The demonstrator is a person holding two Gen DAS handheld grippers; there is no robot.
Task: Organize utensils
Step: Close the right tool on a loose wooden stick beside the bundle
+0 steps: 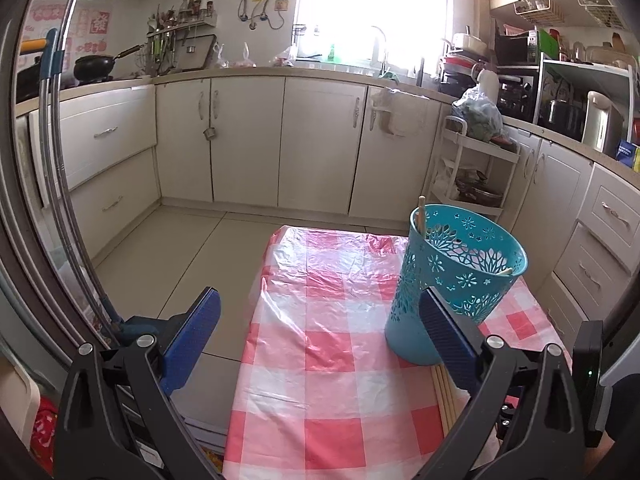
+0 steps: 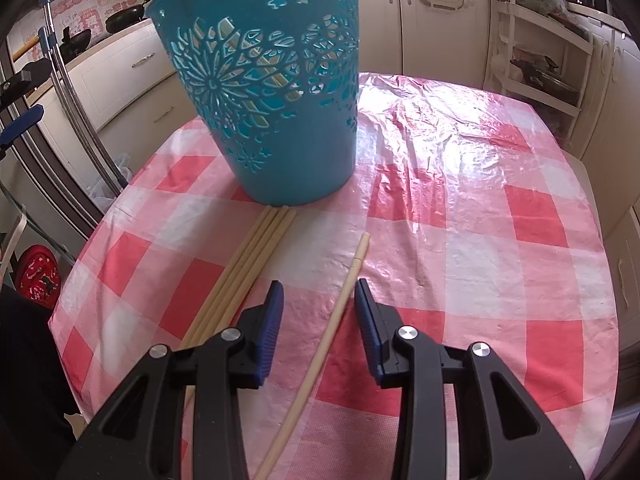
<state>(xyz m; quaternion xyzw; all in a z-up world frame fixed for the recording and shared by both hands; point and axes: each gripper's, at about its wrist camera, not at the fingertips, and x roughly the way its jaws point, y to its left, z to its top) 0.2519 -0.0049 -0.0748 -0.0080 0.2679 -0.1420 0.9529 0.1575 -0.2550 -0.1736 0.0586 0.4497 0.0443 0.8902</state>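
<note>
Right wrist view: the right gripper [image 2: 318, 294] fingers stand apart, released, a single chopstick [image 2: 328, 332] lying between them untouched; the basket [image 2: 276, 92] stands ahead. The left gripper [image 1: 320, 308] fingers gape wide, empty.

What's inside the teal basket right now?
The teal basket holds chopsticks: one pokes above the rim, and more show through the cutouts. The solid lower wall hides its bottom, so I can't count them.
</note>
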